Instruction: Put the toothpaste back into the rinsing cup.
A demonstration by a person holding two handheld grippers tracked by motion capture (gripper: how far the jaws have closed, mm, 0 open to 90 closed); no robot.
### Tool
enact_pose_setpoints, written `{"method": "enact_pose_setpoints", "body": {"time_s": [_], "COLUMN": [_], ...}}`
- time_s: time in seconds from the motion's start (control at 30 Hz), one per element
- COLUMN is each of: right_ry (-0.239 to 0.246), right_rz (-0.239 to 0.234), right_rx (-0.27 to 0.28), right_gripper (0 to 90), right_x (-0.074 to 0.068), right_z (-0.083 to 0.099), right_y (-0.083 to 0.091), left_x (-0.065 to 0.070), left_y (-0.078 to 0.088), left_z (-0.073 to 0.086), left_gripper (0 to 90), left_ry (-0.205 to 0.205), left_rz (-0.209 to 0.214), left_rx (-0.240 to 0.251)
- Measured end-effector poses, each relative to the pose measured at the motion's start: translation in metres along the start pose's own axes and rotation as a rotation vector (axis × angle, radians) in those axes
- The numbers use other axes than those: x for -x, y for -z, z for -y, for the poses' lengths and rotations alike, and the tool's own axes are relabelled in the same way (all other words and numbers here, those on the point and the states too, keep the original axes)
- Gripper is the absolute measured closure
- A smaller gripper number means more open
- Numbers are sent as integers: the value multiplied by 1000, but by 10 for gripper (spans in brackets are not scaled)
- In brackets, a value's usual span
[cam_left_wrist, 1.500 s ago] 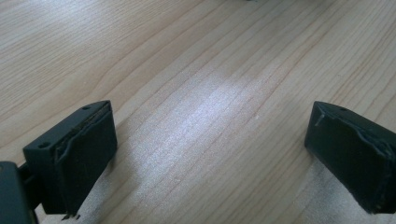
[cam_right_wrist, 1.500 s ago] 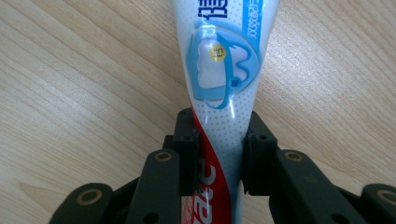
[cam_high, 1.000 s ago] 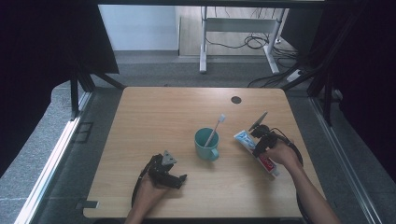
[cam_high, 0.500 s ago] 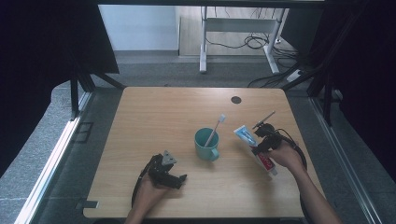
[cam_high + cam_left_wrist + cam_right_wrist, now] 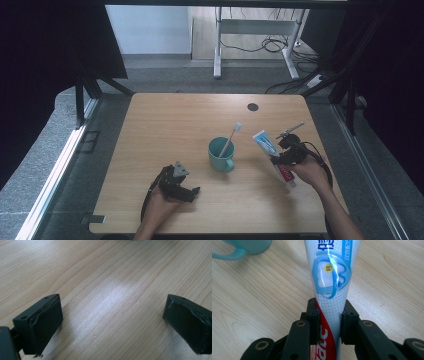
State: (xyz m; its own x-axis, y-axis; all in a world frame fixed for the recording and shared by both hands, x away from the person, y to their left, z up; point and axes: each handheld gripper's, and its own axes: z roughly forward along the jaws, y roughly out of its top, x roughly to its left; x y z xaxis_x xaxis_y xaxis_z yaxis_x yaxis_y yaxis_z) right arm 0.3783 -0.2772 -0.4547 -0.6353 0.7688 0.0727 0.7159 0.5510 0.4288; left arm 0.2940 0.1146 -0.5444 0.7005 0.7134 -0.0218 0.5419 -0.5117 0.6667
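- Right gripper (image 5: 281, 152) sits at the right side of the wooden surface (image 5: 170, 125); fingers (image 5: 313, 322) are clamped on a toothpaste tube (image 5: 272, 156).
- In the right gripper view the tube (image 5: 329, 277) runs straight up between the two black fingers, which press on its sides at the red-and-white part; the blue tooth logo is beyond the fingers.
- In the high view the tube lies diagonal, white-blue end toward the mug, red end under the person's right hand (image 5: 310, 172).
- Teal mug (image 5: 220, 154) stands near the surface centre, just left of the tube, apart from it. A toothbrush (image 5: 231, 137) stands in it, leaning right, head up.
- Mug handle (image 5: 229, 256) shows at the top left corner of the right gripper view.
- Left gripper (image 5: 186, 191) rests low at the near-left of the surface, in the left hand (image 5: 160, 205), well apart from the mug.
- Left fingers (image 5: 41, 320) are spread wide, with bare wood between them and nothing held.
- Small dark round disc (image 5: 252, 106) sits near the far edge.
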Motion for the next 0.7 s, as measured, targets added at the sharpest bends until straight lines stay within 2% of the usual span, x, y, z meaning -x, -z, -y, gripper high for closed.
{"method": "enact_pose_setpoints", "body": {"time_s": [0.53, 0.63, 0.7], "right_ry": [15, 18, 20], "right_rz": [5, 4, 2], "right_rx": [184, 236, 247], "right_gripper": [727, 727, 727], "right_x": [-8, -11, -11], "right_z": [11, 12, 13], "right_y": [16, 20, 21], "left_x": [0, 0, 0], "left_y": [0, 0, 0], "left_z": [0, 0, 0], "left_gripper": [25, 25, 25], "left_ry": [3, 3, 3], "left_rz": [-1, -1, -1], "left_rx": [1, 1, 1]}}
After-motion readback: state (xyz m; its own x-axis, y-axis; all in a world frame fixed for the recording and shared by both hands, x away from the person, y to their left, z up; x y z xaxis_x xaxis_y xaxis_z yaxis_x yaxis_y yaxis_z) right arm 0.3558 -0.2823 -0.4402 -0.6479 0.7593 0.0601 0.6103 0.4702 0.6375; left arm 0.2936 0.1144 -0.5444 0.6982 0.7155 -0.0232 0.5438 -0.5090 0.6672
